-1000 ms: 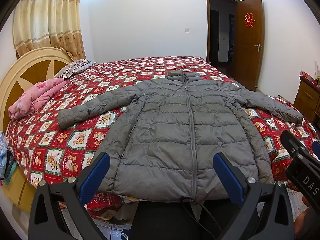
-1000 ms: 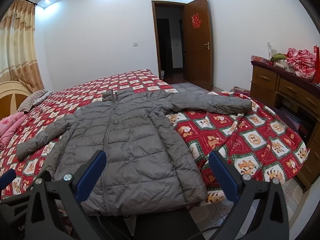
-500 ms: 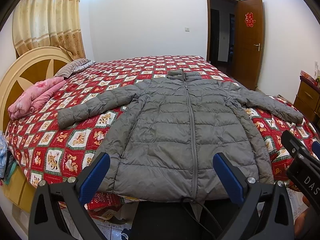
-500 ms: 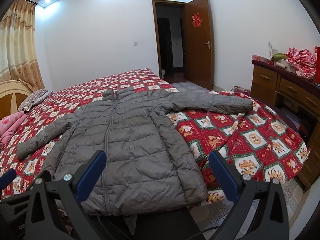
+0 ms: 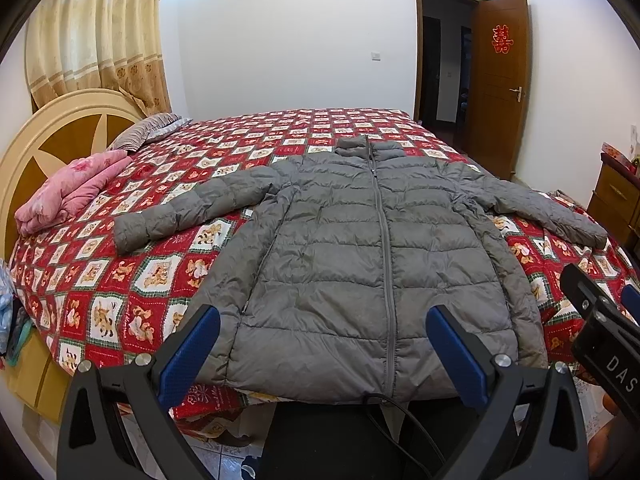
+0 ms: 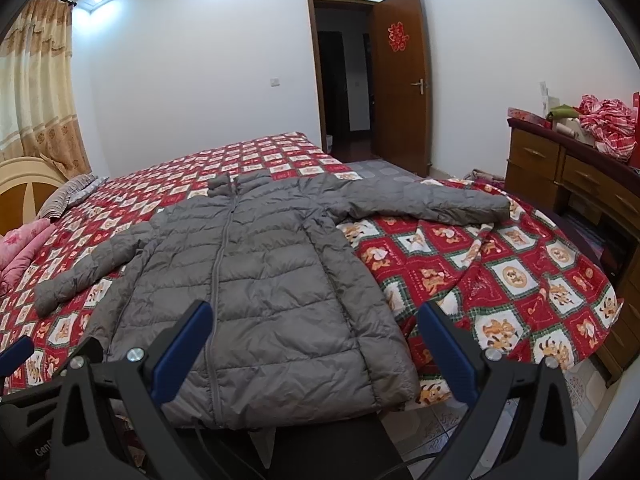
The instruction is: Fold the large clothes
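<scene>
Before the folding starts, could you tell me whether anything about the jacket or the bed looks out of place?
Nothing stands out. The grey puffer jacket lies flat on the quilt, zipped, sleeves spread, hem at the bed's edge. Both the left gripper and right gripper are open, apart from it.

Your left claw (image 5: 322, 354) is wide open, with its two blue fingers (image 5: 188, 356) spread far apart and nothing between them. Your right claw (image 6: 316, 350) is wide open too, and its blue fingers (image 6: 448, 354) hold nothing. Both claws point forward, side by side, with the right claw showing at the right edge of the left view.
</scene>
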{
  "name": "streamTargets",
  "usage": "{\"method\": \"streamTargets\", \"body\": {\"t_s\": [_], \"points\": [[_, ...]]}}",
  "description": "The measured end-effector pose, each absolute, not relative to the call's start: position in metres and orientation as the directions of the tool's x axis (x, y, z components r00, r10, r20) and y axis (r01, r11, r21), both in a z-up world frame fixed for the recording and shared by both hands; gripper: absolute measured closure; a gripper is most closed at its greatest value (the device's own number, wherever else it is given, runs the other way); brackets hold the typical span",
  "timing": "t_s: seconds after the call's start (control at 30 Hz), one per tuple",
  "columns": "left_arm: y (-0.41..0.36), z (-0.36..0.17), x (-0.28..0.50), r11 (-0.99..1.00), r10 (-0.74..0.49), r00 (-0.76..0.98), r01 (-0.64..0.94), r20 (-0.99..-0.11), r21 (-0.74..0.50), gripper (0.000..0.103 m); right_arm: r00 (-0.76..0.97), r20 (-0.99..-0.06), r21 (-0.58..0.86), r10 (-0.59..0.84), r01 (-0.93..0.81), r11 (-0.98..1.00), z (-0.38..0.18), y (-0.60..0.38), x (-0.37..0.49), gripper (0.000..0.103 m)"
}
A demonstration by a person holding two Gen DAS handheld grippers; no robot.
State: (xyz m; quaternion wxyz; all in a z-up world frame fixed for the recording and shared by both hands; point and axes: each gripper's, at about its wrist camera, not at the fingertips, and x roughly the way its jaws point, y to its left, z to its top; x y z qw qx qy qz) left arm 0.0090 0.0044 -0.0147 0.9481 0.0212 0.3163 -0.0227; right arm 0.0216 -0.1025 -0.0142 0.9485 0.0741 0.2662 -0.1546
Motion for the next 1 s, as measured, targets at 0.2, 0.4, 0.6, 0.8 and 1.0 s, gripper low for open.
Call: {"method": "streamTargets", "body": {"t_s": [0.2, 0.4, 0.6, 0.8, 1.0], "points": [[0.005, -0.017, 0.011, 0.998, -0.034, 0.796, 0.062, -0.604, 0.025, 0.001, 0.803, -0.543, 0.063, -0.245, 0.329, 0.942, -0.016, -0.106, 0.024, 0.0], [0.006, -0.026, 0.029, 0.997, -0.065, 0.789, 0.077, -0.611, -0.006, 0.001, 0.791, -0.577, 0.099, -0.205, 0.317, 0.943, -0.026, -0.12, 0.04, 0.0], [0.011, -0.046, 0.09, 0.995, -0.056, 0.762, 0.094, -0.645, 0.024, 0.001, 0.767, -0.616, 0.165, -0.178, 0.347, 0.923, -0.04, -0.165, 0.073, 0.012], [0.033, -0.053, 0.177, 0.997, -0.056, 0.723, 0.081, -0.688, 0.003, 0.001, 0.715, -0.667, 0.293, -0.21, 0.511, 0.808, -0.043, -0.278, 0.112, 0.024], [0.05, -0.06, 0.247, 0.994, 0.049, 0.759, 0.027, -0.65, 0.106, 0.001, 0.676, -0.641, 0.448, -0.365, 0.715, 0.537, -0.043, -0.427, 0.108, 0.024]]}}
